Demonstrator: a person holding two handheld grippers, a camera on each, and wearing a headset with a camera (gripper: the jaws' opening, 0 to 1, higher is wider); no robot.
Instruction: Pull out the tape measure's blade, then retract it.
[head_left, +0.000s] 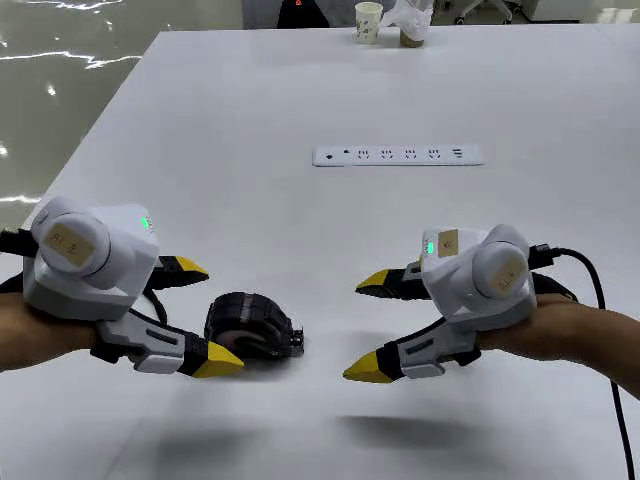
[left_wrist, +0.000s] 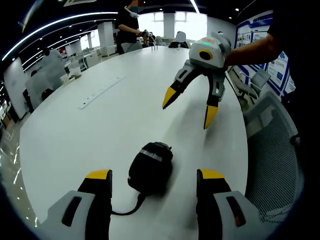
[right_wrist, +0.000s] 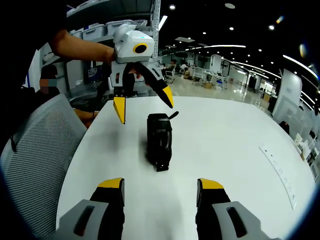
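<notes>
On the white table (head_left: 300, 90), a black tape measure (head_left: 250, 325) lies ungripped between the left gripper's (head_left: 205, 315) wide-spread jaws; the right gripper (head_left: 367, 328) gapes empty.

Open-plan office with white worktable.
The white table (head_left: 300, 100) carries a power strip (head_left: 397, 155) and, at its far edge, a paper cup (head_left: 368, 22). The glossy floor (head_left: 50, 80) reflects light. A mesh chair (right_wrist: 35, 150) stands beside the table, under ceiling lights (right_wrist: 230, 6) and bright windows (left_wrist: 172, 24).

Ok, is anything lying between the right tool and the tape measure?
No, just bare white table between the right tool and the tape measure, as seen in the head view and the right gripper view.
</notes>
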